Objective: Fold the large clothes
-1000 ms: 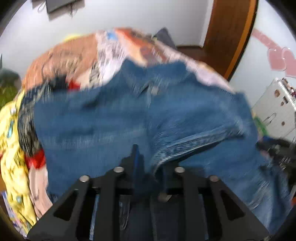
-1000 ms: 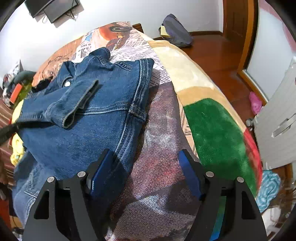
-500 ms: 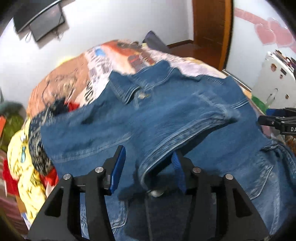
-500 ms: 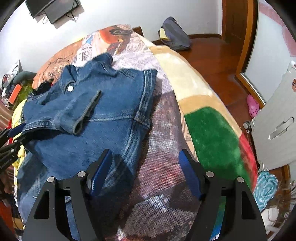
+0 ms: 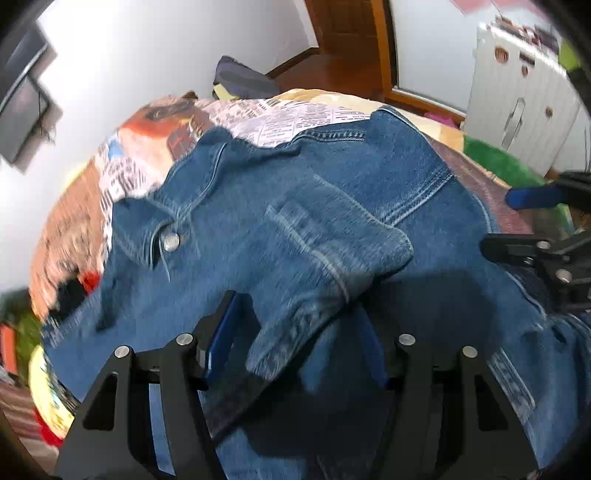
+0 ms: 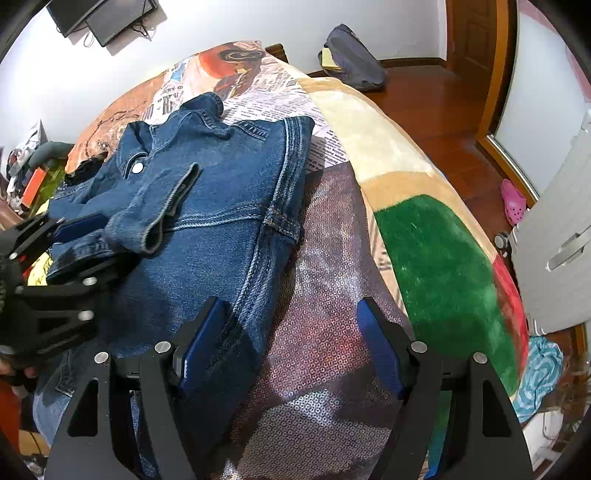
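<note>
The left gripper is being opened around a sleeve of the denim jacket; the right gripper is held apart, empty.

Looked like a home bedroom: a bed under a patchwork blanket, white walls, wood floor and door, a wall screen, a bag by the baseboard, a pink slipper on the floor, clothes heaped alongside.
</note>
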